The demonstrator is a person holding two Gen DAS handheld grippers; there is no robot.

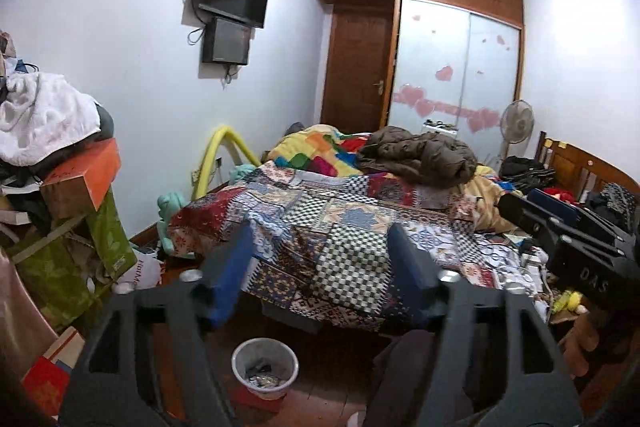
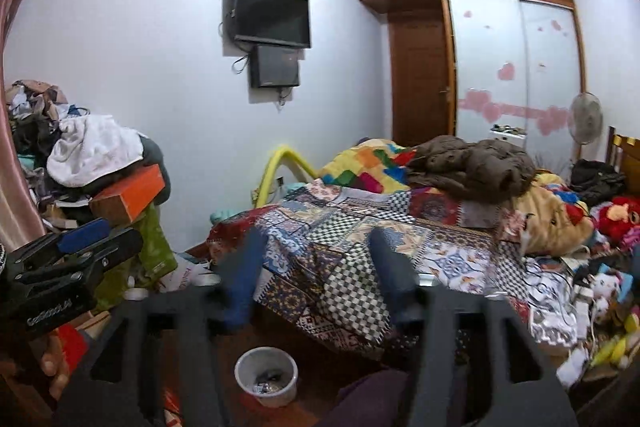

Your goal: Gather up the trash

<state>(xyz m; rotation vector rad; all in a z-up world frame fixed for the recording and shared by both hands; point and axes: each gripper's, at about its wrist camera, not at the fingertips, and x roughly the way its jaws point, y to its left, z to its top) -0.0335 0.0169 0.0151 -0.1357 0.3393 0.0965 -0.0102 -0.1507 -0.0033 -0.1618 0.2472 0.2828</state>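
Two grippers are seen, the left gripper and right gripper, both parted and empty; one white round plastic wastebasket holding scraps is set on the floor below the one patchwork-covered bed

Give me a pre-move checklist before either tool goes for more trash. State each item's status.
1. Left tool empty: ok, open with nothing between its fingers.
2. Right tool empty: ok, open and bare.
3. Bin within view and upright: ok, on the floor at the foot of the bed.
4. Bin has room: ok, only a little litter at the bottom.
5. Next piece of trash picked out: cannot tell; the clutter on the bed's right side mixes toys, cables and papers.
6. Tools clear of each other: ok, side by side and apart.
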